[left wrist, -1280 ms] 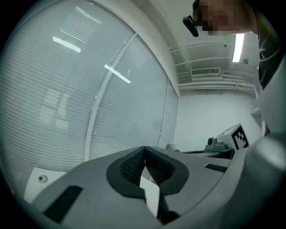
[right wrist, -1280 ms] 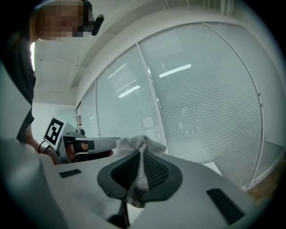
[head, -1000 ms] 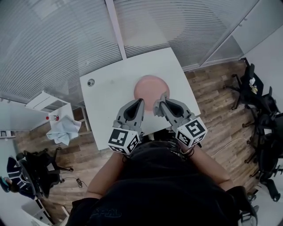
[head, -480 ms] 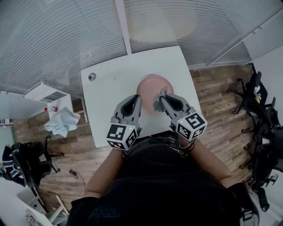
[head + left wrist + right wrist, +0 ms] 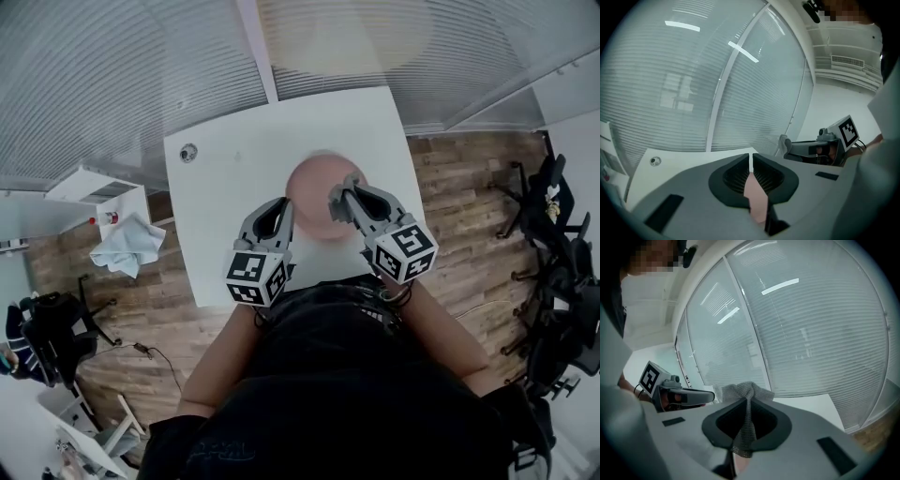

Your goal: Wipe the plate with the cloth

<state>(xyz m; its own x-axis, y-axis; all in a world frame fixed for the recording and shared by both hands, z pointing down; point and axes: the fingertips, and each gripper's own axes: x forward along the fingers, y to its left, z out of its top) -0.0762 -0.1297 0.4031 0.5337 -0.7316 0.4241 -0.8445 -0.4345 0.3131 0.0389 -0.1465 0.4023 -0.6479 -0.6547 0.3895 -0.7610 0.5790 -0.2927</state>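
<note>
A pink plate (image 5: 317, 184) lies on the white table (image 5: 230, 173), near the front edge. My right gripper (image 5: 339, 200) hovers at the plate's right side, shut on a grey mesh cloth (image 5: 745, 427) that bunches up past the fingertips. My left gripper (image 5: 282, 204) is at the plate's left rim with its jaws shut and nothing between them. In the left gripper view the plate (image 5: 758, 201) shows pink through the thin slit under the left gripper (image 5: 751, 158). Whether either gripper touches the plate I cannot tell.
A round grommet (image 5: 188, 151) sits in the table's far left corner. Left of the table a low white shelf holds a light blue rag (image 5: 122, 246) and a small bottle (image 5: 106, 218). Office chairs (image 5: 553, 234) stand at the right. A glass wall with blinds (image 5: 141, 75) runs behind the table.
Both grippers have sunk toward the table and closed in on the plate. The cloth has stayed in the right jaws. The head view has shifted, so the plate sits lower in it.
</note>
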